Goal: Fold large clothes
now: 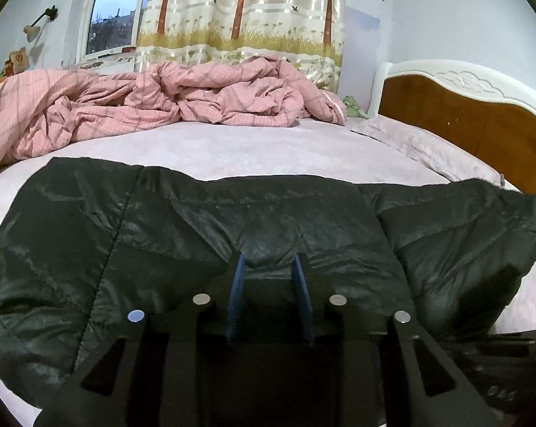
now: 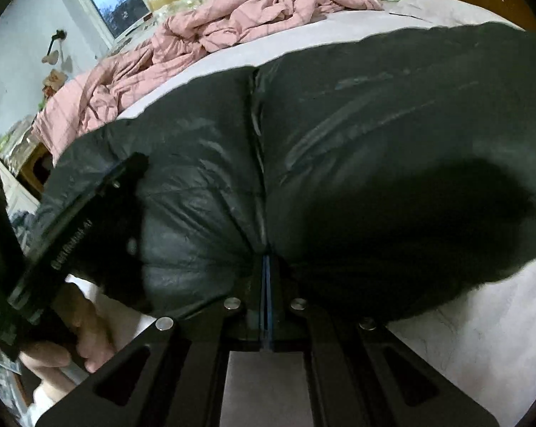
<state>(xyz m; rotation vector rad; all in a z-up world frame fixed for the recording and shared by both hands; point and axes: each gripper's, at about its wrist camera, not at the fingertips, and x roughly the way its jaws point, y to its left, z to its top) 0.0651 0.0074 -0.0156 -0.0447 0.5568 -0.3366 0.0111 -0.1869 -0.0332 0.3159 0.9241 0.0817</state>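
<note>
**Black jacket on the bed, both tools at its near edge**

The black puffer jacket [image 1: 260, 220] lies spread on the bed [image 1: 232, 146], across the middle and lower part of the left wrist frame. In the right wrist frame the same jacket [image 2: 356, 149] fills the centre and the right side, and a long seam runs down it toward my right tool.

My left tool [image 1: 272, 267] is at the lower centre of its frame. Its two blue fingers [image 1: 236, 291] stand apart, and a bulge of the jacket fabric sits between the tips. I cannot tell if the fingers really press this fabric or only stand around it.

My right tool [image 2: 266, 267] is at the lower centre of its frame. Its fingers are together, with only a thin blue line between them, and their tips meet the jacket at the lower end of the seam. If a thin layer of fabric is caught between them, I cannot tell.

At the lower left of the right wrist frame I see my left hand [image 2: 72, 341] holding the black body of the other tool.

A crumpled pink quilt [image 1: 143, 103] lies on the far side of the bed, well apart from the jacket. Behind it, at the top of the left wrist frame, hangs a curtain [image 1: 246, 10] with printed trees, beside a window [image 1: 111, 17]. The headboard [image 1: 474, 114] is at the right.
</note>
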